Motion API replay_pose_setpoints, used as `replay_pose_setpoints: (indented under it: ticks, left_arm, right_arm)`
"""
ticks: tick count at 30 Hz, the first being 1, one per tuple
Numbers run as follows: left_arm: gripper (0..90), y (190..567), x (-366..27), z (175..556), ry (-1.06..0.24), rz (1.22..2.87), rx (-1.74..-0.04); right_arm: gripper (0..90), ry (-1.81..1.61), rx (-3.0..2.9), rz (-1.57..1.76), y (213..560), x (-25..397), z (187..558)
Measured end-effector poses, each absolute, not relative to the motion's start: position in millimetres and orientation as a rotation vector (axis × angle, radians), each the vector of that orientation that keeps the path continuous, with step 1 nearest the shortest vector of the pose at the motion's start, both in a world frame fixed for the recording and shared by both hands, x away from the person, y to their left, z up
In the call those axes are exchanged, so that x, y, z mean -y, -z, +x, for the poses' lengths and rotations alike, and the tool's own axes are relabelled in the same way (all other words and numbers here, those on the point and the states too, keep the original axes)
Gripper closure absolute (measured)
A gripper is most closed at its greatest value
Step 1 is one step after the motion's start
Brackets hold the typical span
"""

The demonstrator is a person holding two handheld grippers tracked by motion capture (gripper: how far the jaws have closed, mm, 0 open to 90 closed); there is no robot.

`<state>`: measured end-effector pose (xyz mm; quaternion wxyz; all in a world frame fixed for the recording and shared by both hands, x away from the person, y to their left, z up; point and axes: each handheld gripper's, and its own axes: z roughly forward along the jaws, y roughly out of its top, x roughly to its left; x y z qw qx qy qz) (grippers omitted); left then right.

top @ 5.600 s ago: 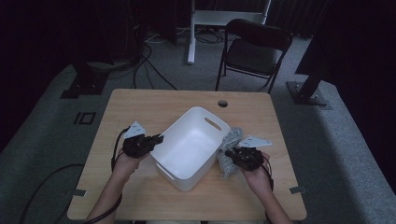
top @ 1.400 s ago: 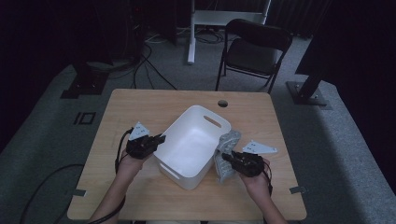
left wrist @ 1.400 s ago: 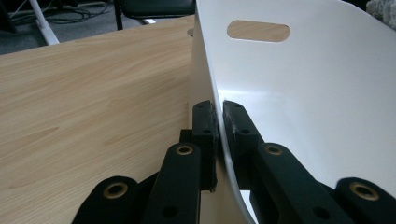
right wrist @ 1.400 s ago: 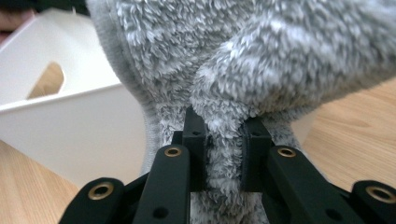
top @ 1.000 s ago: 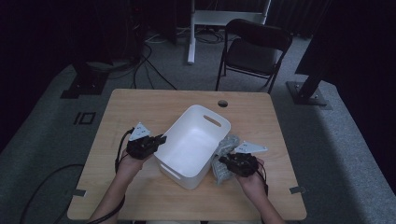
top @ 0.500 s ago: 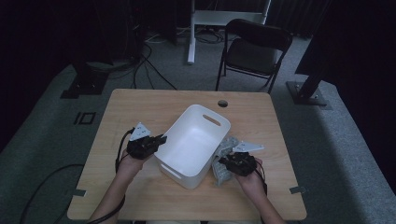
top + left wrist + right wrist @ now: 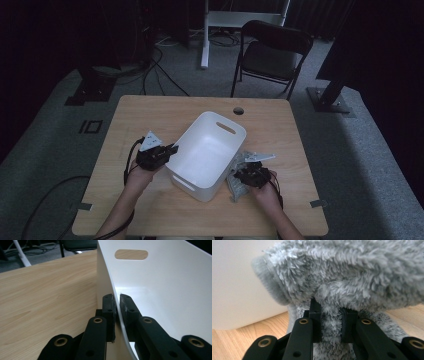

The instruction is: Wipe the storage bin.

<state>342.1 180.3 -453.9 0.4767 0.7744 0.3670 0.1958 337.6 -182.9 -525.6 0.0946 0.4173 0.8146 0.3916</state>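
Where it lies on the wooden worktop (image 7: pixel 165 112), the white plastic tub (image 7: pixel 207 150) sits askew, one corner turned toward the person, with a slot handle cut through each end wall and its inside bare. Just beside the tub's right wall lies a grey fluffy cloth (image 7: pixel 237 176), bunched into soft folds; in the right gripper view its long pile (image 7: pixel 352 275) hangs against the tub's pale wall (image 7: pixel 234 285).

The left hand-held gripper (image 7: pixel 171 149) is at the tub's left wall, and in the left gripper view (image 7: pixel 117 302) its two black jaws stand nearly together, clamped on the thin rim, one jaw outside the tub and one inside. The right hand-held gripper (image 7: pixel 246 175) is on the cloth at the tub's right side; in the right gripper view (image 7: pixel 330 320) its jaws are part closed and pinch a thick fold of the grey pile between them.
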Motion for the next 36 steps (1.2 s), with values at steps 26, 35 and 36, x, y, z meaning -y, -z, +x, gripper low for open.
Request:
replay_pose_setpoints:
  ticks: [26,35,36]
  left_arm:
    - [83.1,454.5,-178.6,342.3,-0.464,1.880,-0.894]
    - [82.8,454.6,-178.8,342.7,-0.451,1.881,-0.887]
    - [82.5,454.9,-179.6,343.2,-0.441,1.879,-0.886]
  right_arm:
    - [75.7,-1.444,-2.255,1.000,473.4,183.7,302.1]
    - [75.6,-1.371,-2.297,1.011,482.0,181.3,305.5]
    - [75.5,-1.365,-2.301,1.014,483.0,181.2,306.1]
